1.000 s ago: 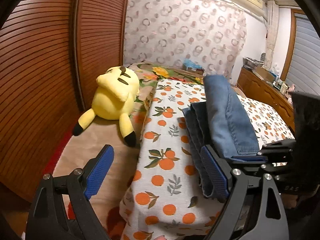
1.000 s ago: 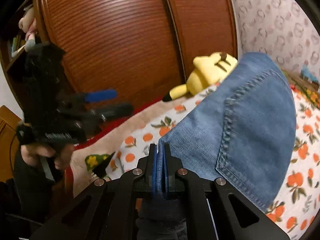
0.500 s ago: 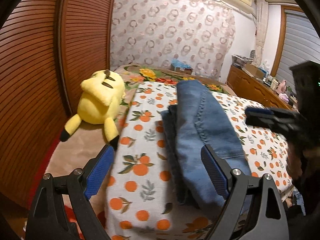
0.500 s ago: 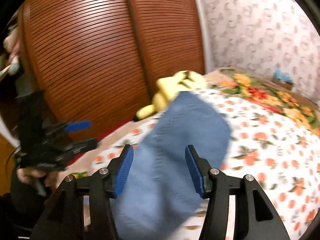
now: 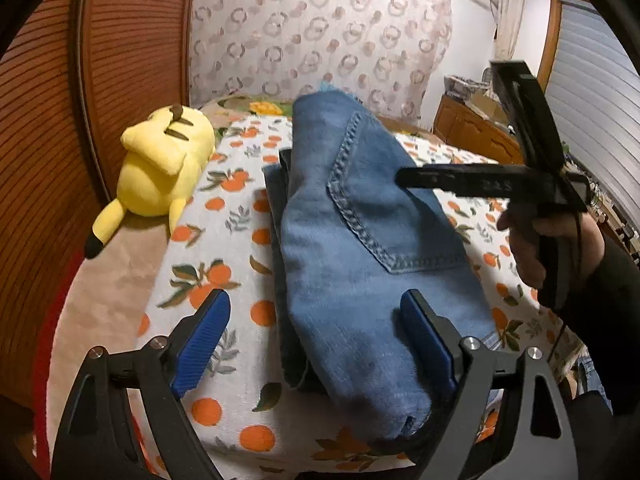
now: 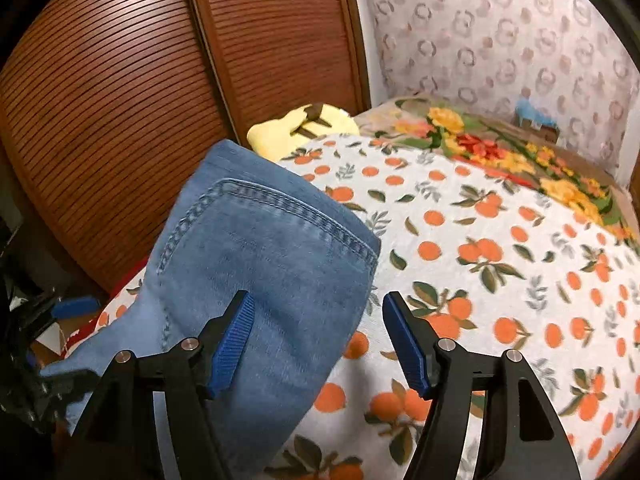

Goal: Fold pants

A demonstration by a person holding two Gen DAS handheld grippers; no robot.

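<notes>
The bed (image 5: 224,364), under an orange-print sheet (image 6: 500,280), carried everything. The folded pants (image 5: 360,264) lay lengthwise down its middle as a stacked blue denim bundle, a back pocket (image 5: 384,216) facing up and darker layers showing along 1 side. A yellow plush toy (image 5: 160,176) rested near the bed's side by the slatted wooden doors (image 6: 140,120), apart from the denim.

The left tongs (image 5: 316,344) stood wide apart, the near end of the bundle between the pads with no squeeze visible. The right tongs (image 6: 320,340) had just been opening; they stood apart over the bundle's edge, 1 pad above denim, the other above sheet, gripping nothing.

The likely trouble: the near end of the bundle reached the mattress edge, so a nudge from either tool could slide it off or spring the top layer loose. A pad catching the pocket seam could drag the fold askew.

Open sheet spread broadly beyond the pants on the right wrist's side; the doors and plush toy crowded the other.
</notes>
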